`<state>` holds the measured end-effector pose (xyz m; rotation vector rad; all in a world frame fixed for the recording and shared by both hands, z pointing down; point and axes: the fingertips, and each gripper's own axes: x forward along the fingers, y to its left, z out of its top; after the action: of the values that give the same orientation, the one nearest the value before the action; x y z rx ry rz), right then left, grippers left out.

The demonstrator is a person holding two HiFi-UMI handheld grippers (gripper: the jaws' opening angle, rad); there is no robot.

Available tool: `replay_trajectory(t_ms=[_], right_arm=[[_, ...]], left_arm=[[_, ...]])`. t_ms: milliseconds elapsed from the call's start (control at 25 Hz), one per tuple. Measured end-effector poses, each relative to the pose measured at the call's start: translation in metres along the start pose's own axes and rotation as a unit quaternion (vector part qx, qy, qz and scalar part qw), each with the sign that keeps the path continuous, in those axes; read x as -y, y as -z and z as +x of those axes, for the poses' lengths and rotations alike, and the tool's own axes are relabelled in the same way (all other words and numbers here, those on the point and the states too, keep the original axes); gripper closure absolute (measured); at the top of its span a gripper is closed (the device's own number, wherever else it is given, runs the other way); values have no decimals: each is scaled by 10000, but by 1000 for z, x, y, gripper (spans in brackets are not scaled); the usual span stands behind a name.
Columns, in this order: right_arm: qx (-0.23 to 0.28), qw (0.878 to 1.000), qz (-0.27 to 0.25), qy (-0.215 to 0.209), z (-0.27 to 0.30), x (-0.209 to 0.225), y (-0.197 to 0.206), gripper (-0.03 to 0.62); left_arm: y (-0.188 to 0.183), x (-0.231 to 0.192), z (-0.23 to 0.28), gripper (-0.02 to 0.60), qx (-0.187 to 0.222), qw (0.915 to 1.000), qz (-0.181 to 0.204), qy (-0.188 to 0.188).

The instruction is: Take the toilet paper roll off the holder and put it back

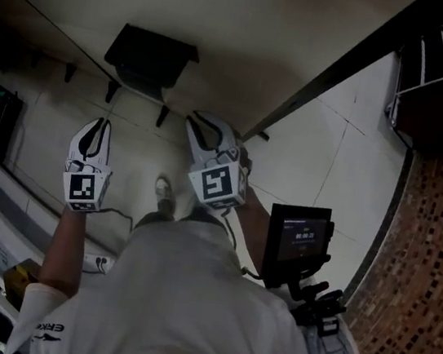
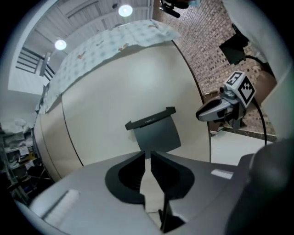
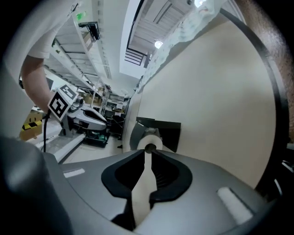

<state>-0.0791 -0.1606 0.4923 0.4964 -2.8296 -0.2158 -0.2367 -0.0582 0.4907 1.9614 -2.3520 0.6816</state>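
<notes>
Status: the toilet paper roll is on the black holder on the wall. It sits tucked under the holder's flap, so only the right gripper view shows it, end-on with the dark core hole facing that camera. From the left gripper view and the head view I only get the flap, no paper. Left claw has its jaws nearly together with a thin slit between them, and nothing in it. It points at the flap but is clear of it. Right claw is the same: jaws almost closed, empty, aimed at the roll's end and not touching it. Both are off the wall, side by side, with the holder ahead between them. Handling guess: the roll is light, soft and easy to crush. The paper face gives plenty of friction, so slip isn't the worry. Denting it and pulling the loose tail are. The cardboard core is the only stiff part. I'd open the jaws wide and take the roll across its outer round, below the flap, with a light squeeze. Or pinch the wound paper at the open end, one jaw in the core, if the bar leaves room; I can't tell from here. The flap probably needs lifting with the other claw. Keep the pull in line with the bar so the core doesn't bind.
</notes>
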Motion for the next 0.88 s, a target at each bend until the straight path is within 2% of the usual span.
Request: replay_trajectory(t_ms=[160, 280, 440, 600, 760, 880], right_arm=[[129, 9997, 165, -120, 6, -10, -8, 542], [172, 9992, 303, -188, 3, -18, -12, 543], [188, 9988, 382, -229, -7, -25, -17, 548], [246, 9988, 426, -85, -36, -36, -23, 551], [296, 9989, 337, 120, -64, -57, -27, 554], [297, 9987, 335, 253, -87, -78, -28, 554]], left_arm=[[-13, 3, -19, 566, 210, 9989, -303, -293], [-18, 10, -34, 574, 138, 9976, -574, -370], [-20, 24, -42, 577, 110, 9980, -571, -258], [-31, 35, -58, 577, 525, 9975, -450, -169], [-29, 48, -84, 578, 451, 9970, -622, -83], [-29, 63, -112, 578, 724, 9955, -595, 102]])
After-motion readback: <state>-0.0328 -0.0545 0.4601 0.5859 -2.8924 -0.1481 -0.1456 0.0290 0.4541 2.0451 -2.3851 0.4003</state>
